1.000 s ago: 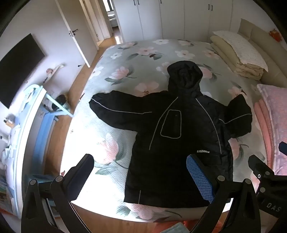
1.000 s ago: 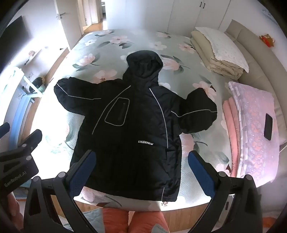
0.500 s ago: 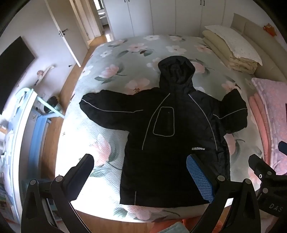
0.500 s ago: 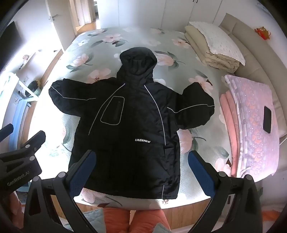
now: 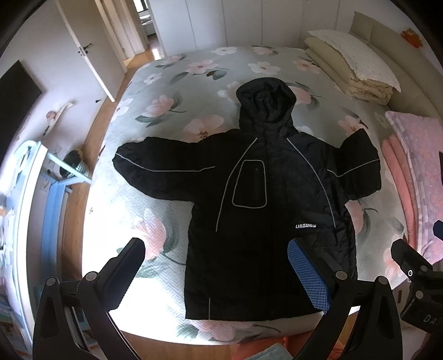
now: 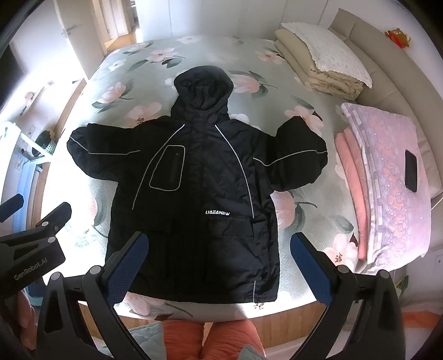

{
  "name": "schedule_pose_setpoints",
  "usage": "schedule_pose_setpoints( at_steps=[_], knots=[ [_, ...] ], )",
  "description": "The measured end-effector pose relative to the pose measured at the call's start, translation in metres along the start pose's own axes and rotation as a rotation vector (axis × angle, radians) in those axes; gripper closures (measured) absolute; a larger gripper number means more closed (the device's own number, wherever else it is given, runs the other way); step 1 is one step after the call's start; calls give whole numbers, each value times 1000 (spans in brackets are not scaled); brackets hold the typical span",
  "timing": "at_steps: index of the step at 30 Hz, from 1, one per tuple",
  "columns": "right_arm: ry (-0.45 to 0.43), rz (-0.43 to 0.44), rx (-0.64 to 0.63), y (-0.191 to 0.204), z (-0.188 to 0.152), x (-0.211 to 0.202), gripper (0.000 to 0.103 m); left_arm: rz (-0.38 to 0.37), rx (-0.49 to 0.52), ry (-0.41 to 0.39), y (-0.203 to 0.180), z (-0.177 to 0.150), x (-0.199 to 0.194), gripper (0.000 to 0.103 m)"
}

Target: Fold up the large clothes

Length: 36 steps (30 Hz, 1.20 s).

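Showing only rightward, phone (image 6: 411, 174) on blanket (image 6: 387, 177)

Black hooded jacket (image 5: 265, 199) spread flat

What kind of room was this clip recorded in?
Most likely a home bedroom: a black hooded jacket lies spread on a bed with a floral cover, folded bedding is stacked at its far corner, and white wardrobe doors line the back wall.

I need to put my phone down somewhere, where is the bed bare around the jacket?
Bare quilt lies beyond the jacket's hood, and left of its body under the long sleeve. The right side is crowded: folded blankets and stacked bedding.
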State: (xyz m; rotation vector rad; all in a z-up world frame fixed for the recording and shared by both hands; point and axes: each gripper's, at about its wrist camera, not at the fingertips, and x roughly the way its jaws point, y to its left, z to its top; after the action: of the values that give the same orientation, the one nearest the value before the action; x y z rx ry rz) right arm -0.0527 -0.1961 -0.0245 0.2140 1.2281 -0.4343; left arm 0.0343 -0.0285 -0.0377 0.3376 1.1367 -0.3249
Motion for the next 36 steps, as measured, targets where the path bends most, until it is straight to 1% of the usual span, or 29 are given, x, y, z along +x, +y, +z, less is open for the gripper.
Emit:
schedule_pose_setpoints(
  at_steps=[10,17,23,28,32,36],
  knots=[
    [19,-23,28,5,6,10,1,-16,28,15,10,12,18,0],
    [38,-48,32,12,2,13,1,-46,44,10,12,16,26,0],
    [53,-70,24,15,-8,14,1,-59,63,15,5,12,32,0],
    [58,-60,33,12,-13,12,1,-60,71,14,2,9,29,0],
    [57,-56,33,12,-14,12,1,-62,57,14,2,8,27,0],
    [50,-37,11,11,-14,8,1,-43,38,19,3,3,22,0]
  ],
)
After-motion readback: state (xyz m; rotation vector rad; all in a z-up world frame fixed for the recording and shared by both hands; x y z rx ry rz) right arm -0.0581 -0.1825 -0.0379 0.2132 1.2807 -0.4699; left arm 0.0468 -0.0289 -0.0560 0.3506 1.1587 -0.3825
